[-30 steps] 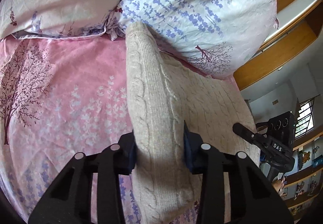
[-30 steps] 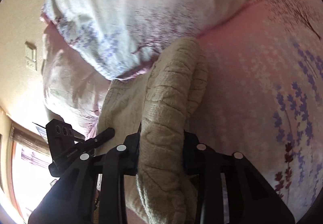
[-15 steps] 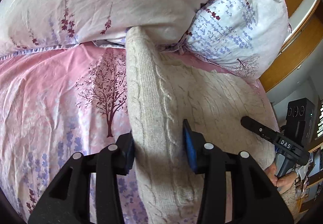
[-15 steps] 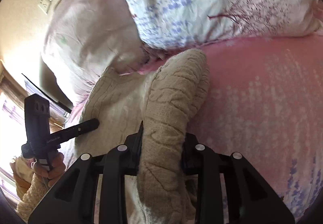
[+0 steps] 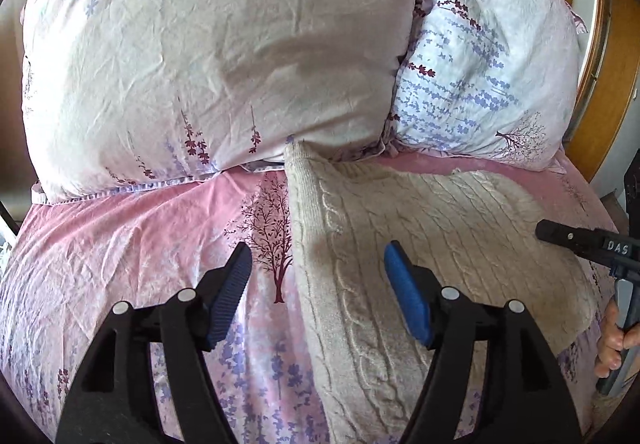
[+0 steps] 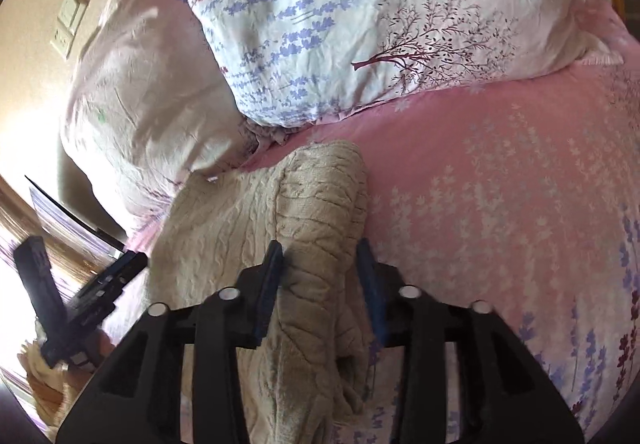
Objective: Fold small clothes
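A cream cable-knit sweater [image 5: 420,228] lies on the pink floral bed sheet [image 5: 120,252], its far corner touching the pillows. My left gripper [image 5: 318,248] hovers over the sweater's left edge. Its jaws are opening, and the blue pads [image 5: 404,292] stand clear of the knit. In the right wrist view my right gripper [image 6: 320,246] is shut on a thick raised fold of the sweater [image 6: 224,228]. The right gripper's black finger [image 5: 576,240] shows at the sweater's right edge, with a hand [image 5: 612,340] below it.
Two large pillows [image 5: 220,64] [image 5: 480,76] are stacked against the bed's head, right behind the sweater. A wooden headboard [image 5: 616,84] stands at the far right. A wall switch [image 6: 68,24] is at the upper left in the right wrist view. Pink sheet [image 6: 500,204] extends right of the fold.
My left gripper's jaws have spread and let go of the sweater's edge, which now lies flat. The left view has swung toward the pillows. My right gripper still clamps its fold.
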